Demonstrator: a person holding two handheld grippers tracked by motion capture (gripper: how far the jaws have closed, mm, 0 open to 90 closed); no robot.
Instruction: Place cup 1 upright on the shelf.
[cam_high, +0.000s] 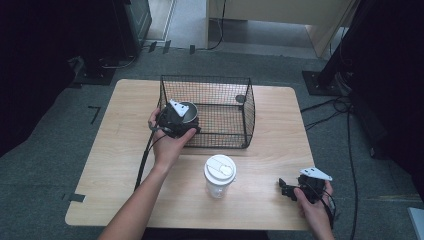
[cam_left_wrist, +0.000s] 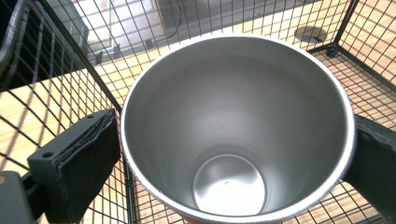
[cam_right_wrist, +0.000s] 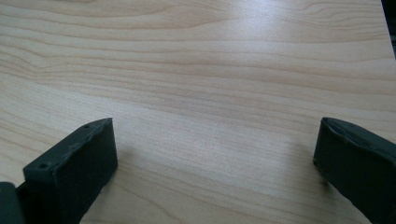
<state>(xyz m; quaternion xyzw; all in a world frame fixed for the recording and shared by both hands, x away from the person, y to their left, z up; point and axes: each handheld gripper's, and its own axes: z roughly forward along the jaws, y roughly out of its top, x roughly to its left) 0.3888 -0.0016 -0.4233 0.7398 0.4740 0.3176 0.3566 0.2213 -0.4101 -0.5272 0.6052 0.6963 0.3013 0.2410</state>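
Dim and murky around the edges in the high view, black at both sides; evenly lit on the pale wooden desk (cam_high: 125, 150). Soft sheen inside the brushed steel cup (cam_left_wrist: 233, 126), bright rim glare. Blurred black jaws up close. Faint shadows under the right gripper (cam_right_wrist: 215, 154).

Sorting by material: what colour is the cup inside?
Plain silver-grey metal cup, best seen in the left gripper view.
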